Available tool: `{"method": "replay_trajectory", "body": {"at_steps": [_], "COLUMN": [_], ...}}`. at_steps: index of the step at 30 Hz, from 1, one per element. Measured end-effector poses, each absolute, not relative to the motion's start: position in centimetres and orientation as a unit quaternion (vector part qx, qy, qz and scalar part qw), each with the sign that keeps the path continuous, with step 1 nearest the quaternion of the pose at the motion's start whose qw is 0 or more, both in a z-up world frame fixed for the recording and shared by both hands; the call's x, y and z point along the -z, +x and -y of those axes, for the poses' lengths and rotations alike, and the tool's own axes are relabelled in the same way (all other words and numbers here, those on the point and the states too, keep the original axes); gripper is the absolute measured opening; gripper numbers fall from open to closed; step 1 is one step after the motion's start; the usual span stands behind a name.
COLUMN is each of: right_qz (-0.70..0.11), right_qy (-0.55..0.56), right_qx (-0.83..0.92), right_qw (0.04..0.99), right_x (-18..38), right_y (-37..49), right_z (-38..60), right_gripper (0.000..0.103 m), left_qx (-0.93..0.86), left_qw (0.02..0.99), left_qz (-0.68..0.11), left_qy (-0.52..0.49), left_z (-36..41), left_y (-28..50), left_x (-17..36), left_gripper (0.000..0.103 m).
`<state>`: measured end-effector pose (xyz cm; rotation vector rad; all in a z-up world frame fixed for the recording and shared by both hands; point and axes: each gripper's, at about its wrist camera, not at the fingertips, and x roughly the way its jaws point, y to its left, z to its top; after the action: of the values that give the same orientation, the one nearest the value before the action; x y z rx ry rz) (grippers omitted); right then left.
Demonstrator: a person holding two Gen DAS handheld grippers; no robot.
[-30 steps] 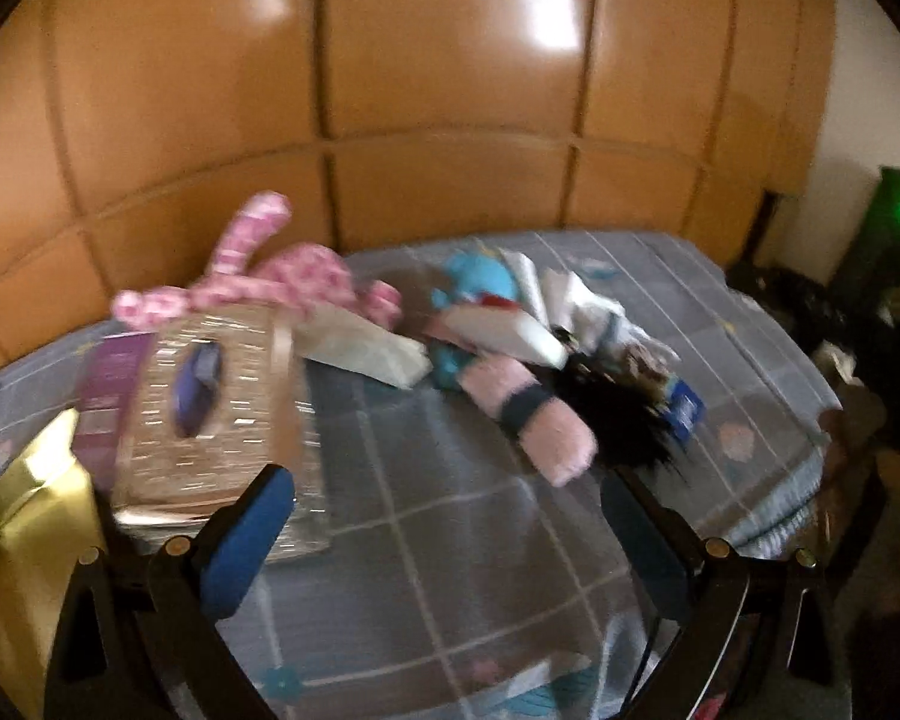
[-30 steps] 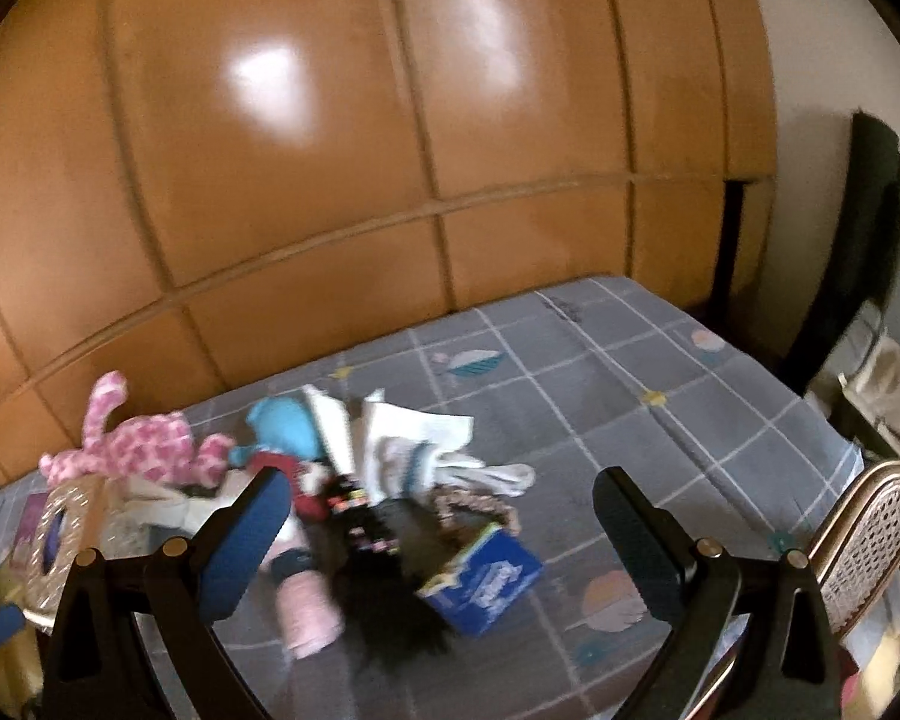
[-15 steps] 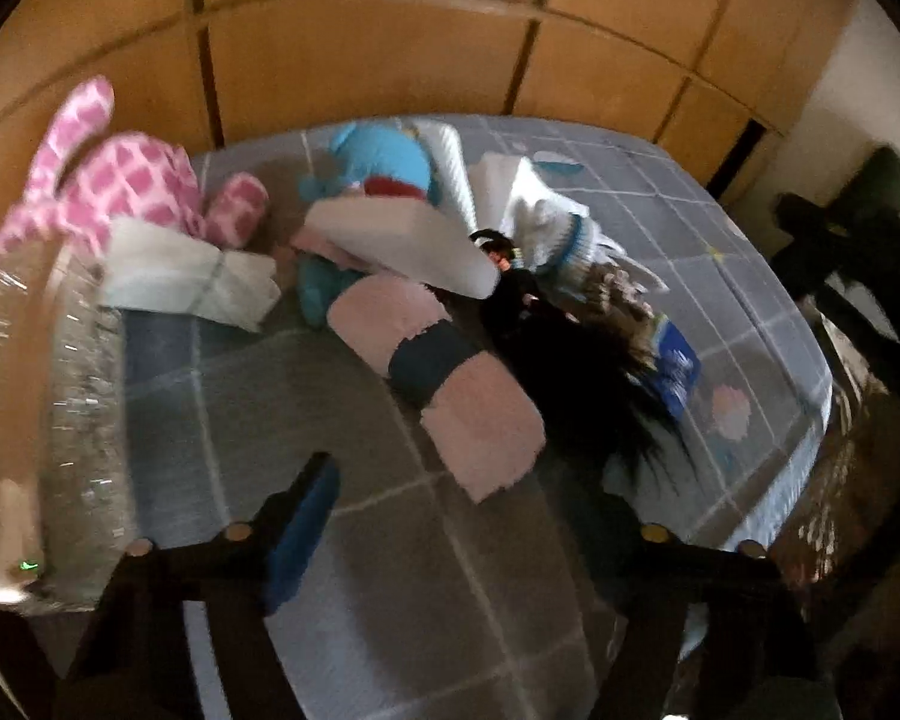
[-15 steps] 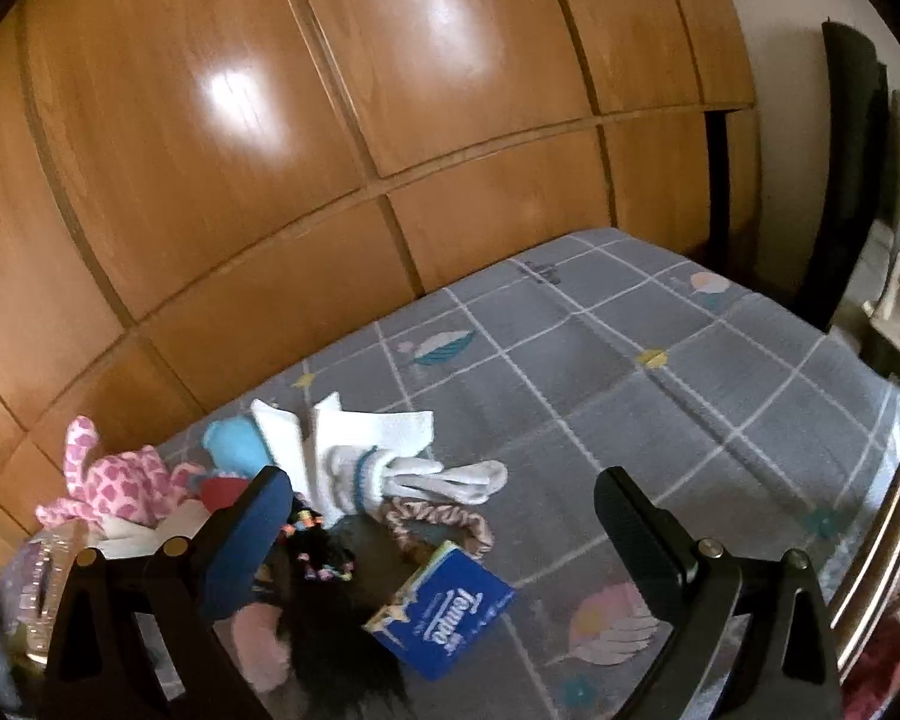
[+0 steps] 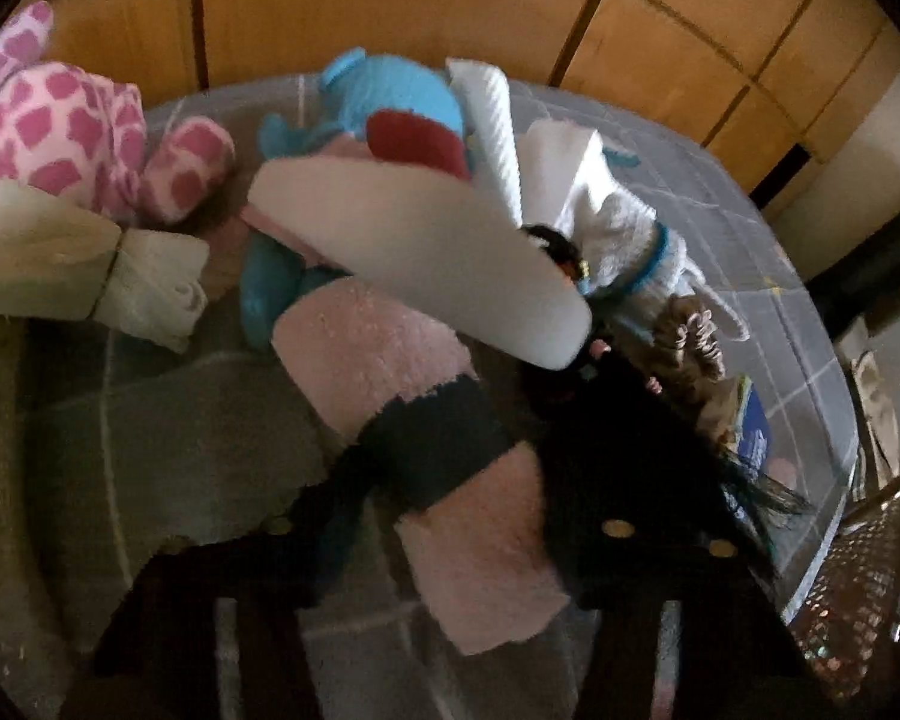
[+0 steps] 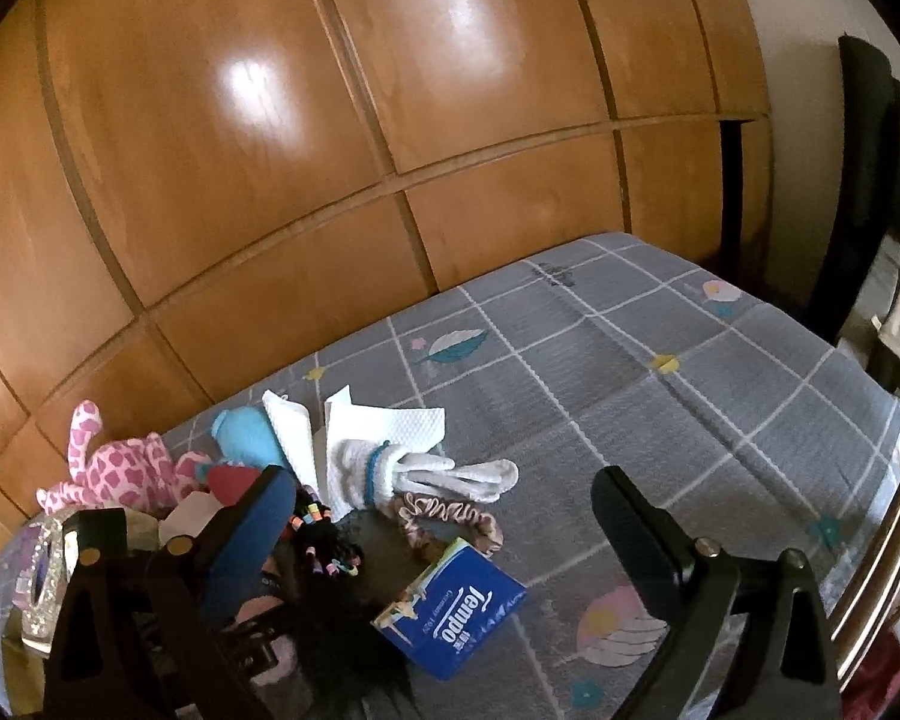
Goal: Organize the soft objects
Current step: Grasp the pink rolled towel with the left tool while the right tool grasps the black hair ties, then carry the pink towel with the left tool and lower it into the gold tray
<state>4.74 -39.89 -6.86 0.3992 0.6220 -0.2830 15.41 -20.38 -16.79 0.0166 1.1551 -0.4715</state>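
At the far left of the left wrist view lies a pink spotted plush toy (image 5: 60, 126) on the bed (image 5: 168, 432), with a folded white cloth (image 5: 150, 288) just below it. Next comes a blue plush toy (image 5: 384, 96), partly under a white pad (image 5: 414, 252). In the middle the pink and dark striped sock (image 5: 426, 420) runs down toward the camera, its lower end between the fingers of the left claw (image 5: 450, 546). Those jaws have just been closing and now stand narrow with the sock between them; whether the pads already press on it I cannot tell, since the dark fingers blur into the shadow. The sock looks fluffy, light and limp, so it should squash and droop; a pinch across its width near the dark band seems the safest hold. Right of it lie a black wig (image 5: 642, 450), a white bundle of socks (image 5: 624, 240) and a blue tissue pack (image 5: 753, 438).

In the right wrist view the right claw (image 6: 438, 516) stands wide and empty above the tissue pack and a scrunchie (image 6: 450, 519).
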Motion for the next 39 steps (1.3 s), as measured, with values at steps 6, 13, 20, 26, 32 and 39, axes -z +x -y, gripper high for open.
{"method": "replay_trajectory", "body": {"at_steps": [6,13,20,26,32,39], "right_qz": [-0.348,-0.471,-0.575,-0.606,-0.608,-0.601], "right_qy": [0.168,0.116,0.1,0.048,0.057,0.041], "right_qx": [0.117,-0.02,-0.092,-0.069,-0.045,-0.043], "right_qw": [0.915,0.874,0.807,0.791,0.791,0.797], "right_x": [7.6,10.9,15.9,17.1,17.3,17.9], "right_y": [6.3,10.8,13.8,13.2,12.4,12.2], "right_z": [38.8,33.6,28.9,28.2,31.2,30.5], "right_gripper": [0.066,0.059,0.058,0.035,0.035,0.037], "left_qx": [0.253,0.262,0.262,0.255,0.252,0.266], "left_qw": [0.817,0.814,0.808,0.811,0.81,0.81], "left_qz": [-0.517,-0.518,-0.527,-0.525,-0.528,-0.523], "left_qy": [-0.012,-0.005,-0.041,-0.046,-0.033,0.004], "left_z": [18.1,15.1,13.0,12.1,12.4,14.5], "left_y": [13.3,10.4,9.8,9.5,9.7,9.9], "left_x": [15.7,15.6,16.3,16.3,16.3,16.4], "left_gripper": [0.037,0.038,0.042,0.057,0.058,0.032]}}
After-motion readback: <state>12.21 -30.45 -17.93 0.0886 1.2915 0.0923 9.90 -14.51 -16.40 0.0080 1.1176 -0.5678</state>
